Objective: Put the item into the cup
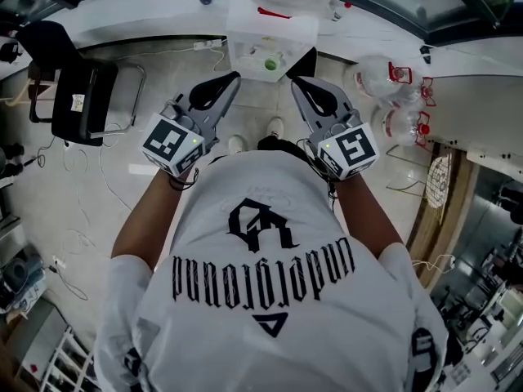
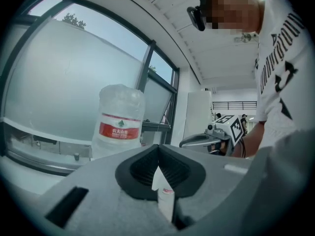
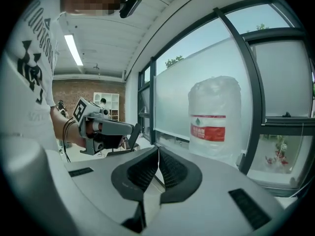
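Short of the table's near edge, the left gripper clenches a white, red-banded item between its jaws; the right gripper is clenched, empty.

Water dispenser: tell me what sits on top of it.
A large clear water jug with a red label stands on the white dispenser. Its neck cannot be seen, covered by the jug's own body.

Daylight pours through frosted windows; a ceiling strip light glows. Gripper views bulge, corners vignetted black. Near body of the left gripper looks soft.
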Tool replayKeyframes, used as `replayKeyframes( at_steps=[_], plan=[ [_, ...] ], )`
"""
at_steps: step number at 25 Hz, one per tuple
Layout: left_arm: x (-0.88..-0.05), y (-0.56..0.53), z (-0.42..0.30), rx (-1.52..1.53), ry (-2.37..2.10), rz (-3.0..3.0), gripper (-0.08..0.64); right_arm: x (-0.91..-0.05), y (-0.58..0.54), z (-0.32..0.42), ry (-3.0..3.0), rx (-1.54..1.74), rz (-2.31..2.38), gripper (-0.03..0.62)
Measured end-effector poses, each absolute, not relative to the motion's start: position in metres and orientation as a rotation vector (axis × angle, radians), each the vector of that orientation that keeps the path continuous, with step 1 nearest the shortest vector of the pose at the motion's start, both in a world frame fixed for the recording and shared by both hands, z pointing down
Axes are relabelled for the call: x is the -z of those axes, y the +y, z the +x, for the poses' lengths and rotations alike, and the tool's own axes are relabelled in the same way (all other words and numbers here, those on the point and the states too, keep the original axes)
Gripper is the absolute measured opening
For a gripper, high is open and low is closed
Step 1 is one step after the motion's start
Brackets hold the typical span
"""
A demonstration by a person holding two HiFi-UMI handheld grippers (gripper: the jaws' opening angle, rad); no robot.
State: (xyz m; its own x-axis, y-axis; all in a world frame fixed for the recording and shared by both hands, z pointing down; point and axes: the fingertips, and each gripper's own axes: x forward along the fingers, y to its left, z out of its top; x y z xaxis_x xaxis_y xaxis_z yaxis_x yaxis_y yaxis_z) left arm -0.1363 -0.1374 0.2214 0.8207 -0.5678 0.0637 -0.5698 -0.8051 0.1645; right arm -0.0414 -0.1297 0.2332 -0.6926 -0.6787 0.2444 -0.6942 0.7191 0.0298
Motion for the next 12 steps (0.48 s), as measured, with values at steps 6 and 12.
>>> replayKeyframes(
  at_steps=[6, 12],
  plan=[
    [-0.204, -0.116, -0.152, 0.002, -0.896, 2.825, 0.015, -0.216, -0.117, -0.05, -2.703, -0.067, 1.08, 0.017],
    [-0.214, -0.111, -0.159, -0.023, -0.879, 2.815, 0.015, -0.211, -0.111, -0.054, -2.701, -0.068, 1.084, 0.017]
  ],
)
